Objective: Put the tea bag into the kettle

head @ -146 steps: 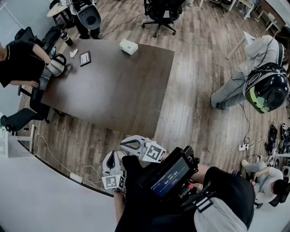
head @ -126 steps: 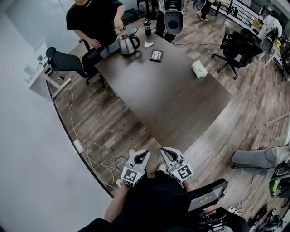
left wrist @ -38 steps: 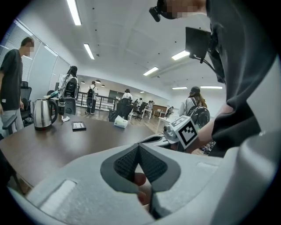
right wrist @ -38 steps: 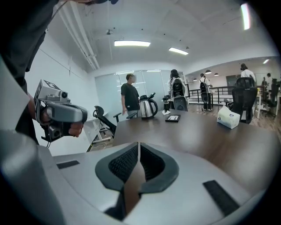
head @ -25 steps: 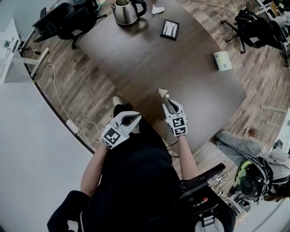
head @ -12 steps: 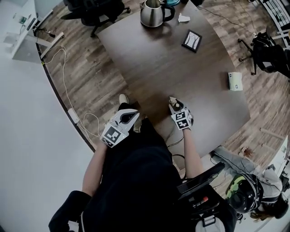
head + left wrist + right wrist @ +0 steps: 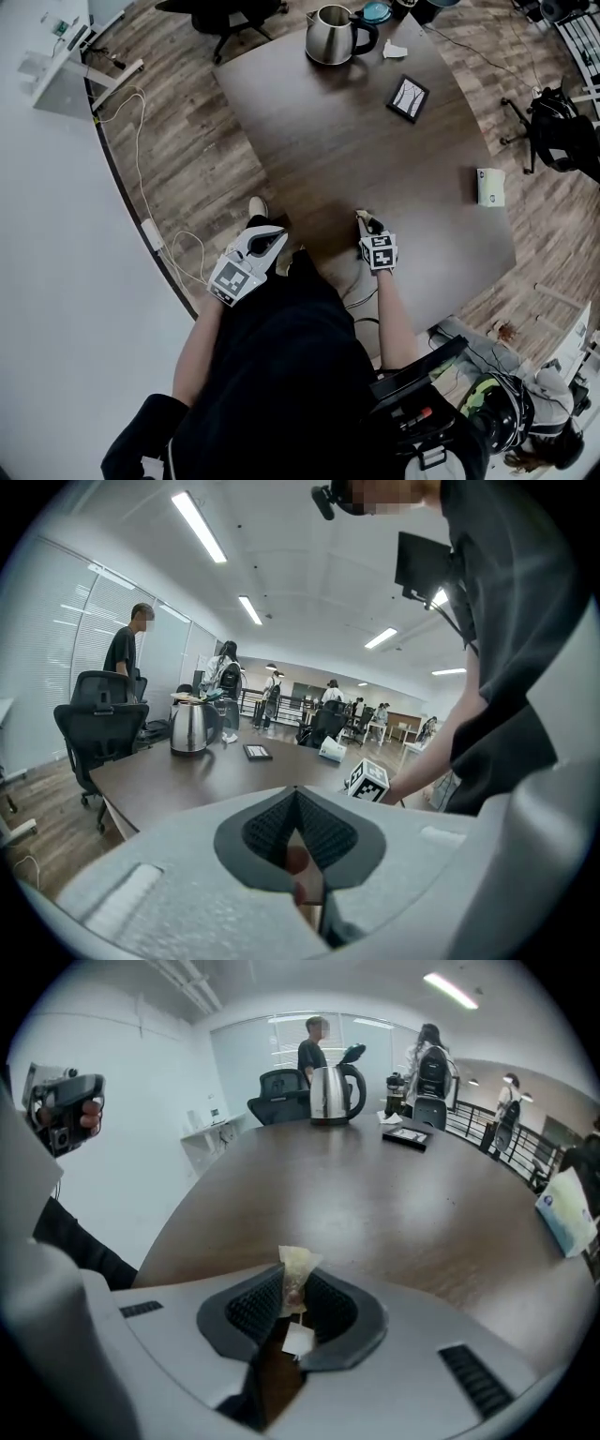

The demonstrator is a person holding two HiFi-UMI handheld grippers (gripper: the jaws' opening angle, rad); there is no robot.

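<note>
Right gripper [image 7: 367, 221] has its jaws pinched on the tea bag [image 7: 297, 1265]; the jaws have just been closing and the bag sits between the pads. The bag stands upright in the grip, long axis up-down, top poking above the pads, and the small white tag hangs below on its string

The relation that matters: the kettle [image 7: 330, 36] is at the opposite end of the table [image 7: 375, 150] from the bag, well apart, with almost the whole bare top between them. In the right gripper view the kettle [image 7: 328, 1094] lies straight ahead along the jaws, a bit left of centre, upright, and its lid looks flipped up (judgement, it is small). So the carry should be one long reach forward to the kettle, then a drop from above

The right gripper is nearer the kettle. The left gripper [image 7: 266, 242] is further from it, off the table edge on the far side from the kettle, jaws together, nothing held, idle

Clutter near the kettle: crumpled white paper [image 7: 396, 49] just beside it and a dark framed tray [image 7: 409, 97] a little further out. Both are off the straight line, so low risk

Against the frame a second back: the bag then lay on the table just ahead of the right gripper's tips, and now it is clamped. The right gripper is lower and at the table edge, and the kettle has not moved from its end
</note>
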